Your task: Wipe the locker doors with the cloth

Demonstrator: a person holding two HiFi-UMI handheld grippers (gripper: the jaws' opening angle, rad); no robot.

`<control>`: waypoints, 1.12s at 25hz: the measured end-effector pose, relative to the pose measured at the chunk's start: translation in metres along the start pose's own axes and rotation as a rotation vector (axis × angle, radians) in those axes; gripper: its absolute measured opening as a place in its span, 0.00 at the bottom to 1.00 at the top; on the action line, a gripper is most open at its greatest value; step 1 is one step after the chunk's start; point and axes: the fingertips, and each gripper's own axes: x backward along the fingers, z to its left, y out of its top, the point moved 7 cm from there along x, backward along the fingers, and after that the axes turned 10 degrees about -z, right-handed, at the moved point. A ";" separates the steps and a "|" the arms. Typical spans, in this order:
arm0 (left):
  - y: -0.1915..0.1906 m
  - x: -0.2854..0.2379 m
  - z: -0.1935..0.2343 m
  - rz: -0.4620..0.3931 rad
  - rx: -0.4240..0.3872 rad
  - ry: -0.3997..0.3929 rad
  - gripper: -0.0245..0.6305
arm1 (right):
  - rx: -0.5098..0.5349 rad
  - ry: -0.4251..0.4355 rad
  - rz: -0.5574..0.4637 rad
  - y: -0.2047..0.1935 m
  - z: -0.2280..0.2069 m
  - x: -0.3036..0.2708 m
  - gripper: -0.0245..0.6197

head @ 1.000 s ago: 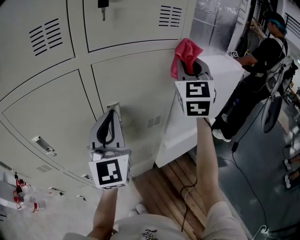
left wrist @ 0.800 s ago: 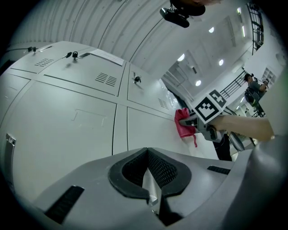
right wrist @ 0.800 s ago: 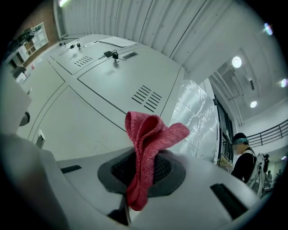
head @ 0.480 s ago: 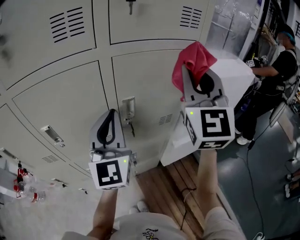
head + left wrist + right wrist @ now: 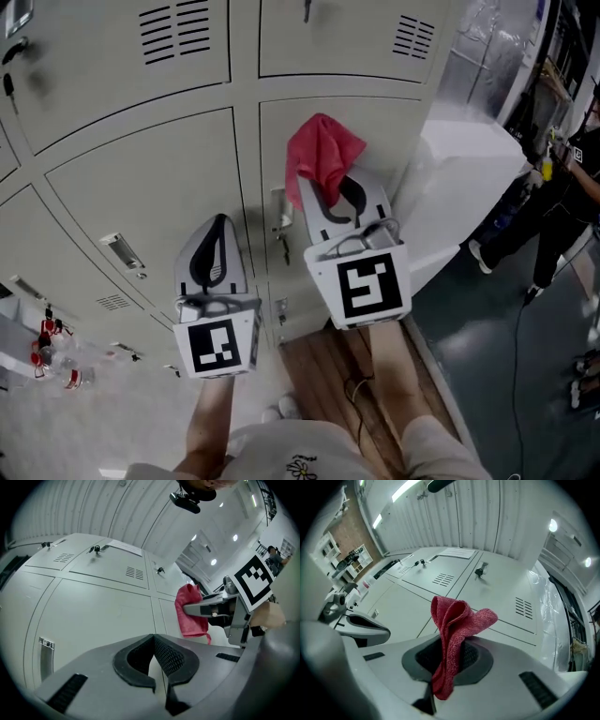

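- The right gripper [image 5: 326, 192] is clamped on the cloth [image 5: 322, 155], which sits at 12 o'clock from the head view's centre, near the locker doors [image 5: 150, 187]. Whether it touches them cannot be told.
- The left gripper [image 5: 217, 230], at 8 o'clock from the right one, has its jaws together on nothing.
- The cloth looks light, soft and floppy. Gripping its gathered lower fold, as now, probably leaves a loose pad to press flat.

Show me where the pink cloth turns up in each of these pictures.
Head view: cloth just above centre, pinched at the tip of the right gripper.
Left gripper view: cloth right of centre.
Right gripper view: cloth in the centre, between the jaws.
Shared landmark: the grey locker doors behind it.
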 end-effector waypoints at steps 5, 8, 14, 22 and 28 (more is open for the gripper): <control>0.001 0.005 0.009 0.004 -0.018 0.012 0.06 | -0.023 0.038 0.002 -0.007 0.022 -0.016 0.08; 0.000 0.007 0.015 0.004 -0.027 0.023 0.06 | -0.028 0.050 -0.004 -0.010 0.030 -0.023 0.08; -0.001 0.011 0.025 0.016 -0.023 0.047 0.06 | -0.001 0.056 0.016 -0.016 0.038 -0.034 0.08; -0.005 0.010 0.028 0.026 -0.038 0.053 0.06 | 0.022 0.059 0.023 -0.017 0.039 -0.036 0.08; -0.008 0.008 0.025 0.038 -0.046 0.043 0.06 | 0.033 0.039 0.027 -0.023 0.031 -0.033 0.08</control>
